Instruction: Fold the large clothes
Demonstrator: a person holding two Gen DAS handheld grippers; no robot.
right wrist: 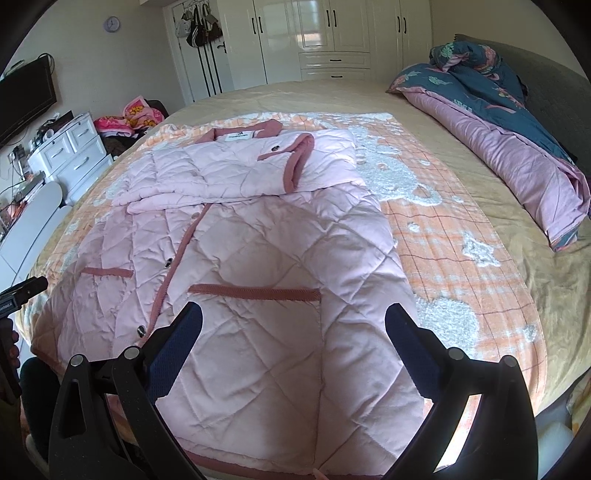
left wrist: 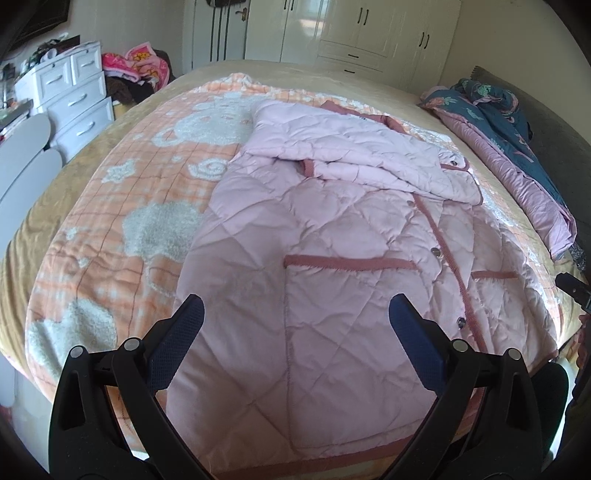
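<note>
Left wrist: bed (left wrist: 92,155), orange blanket (left wrist: 122,192); wardrobe (left wrist: 369,33) behind.

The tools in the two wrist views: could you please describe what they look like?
Both match. The left tool and right tool each have two matte black, curved plastic arms with round silver pivot pins, ending in angled fingers faced with dark blue dimpled pads. No cables or sleeves show.
</note>
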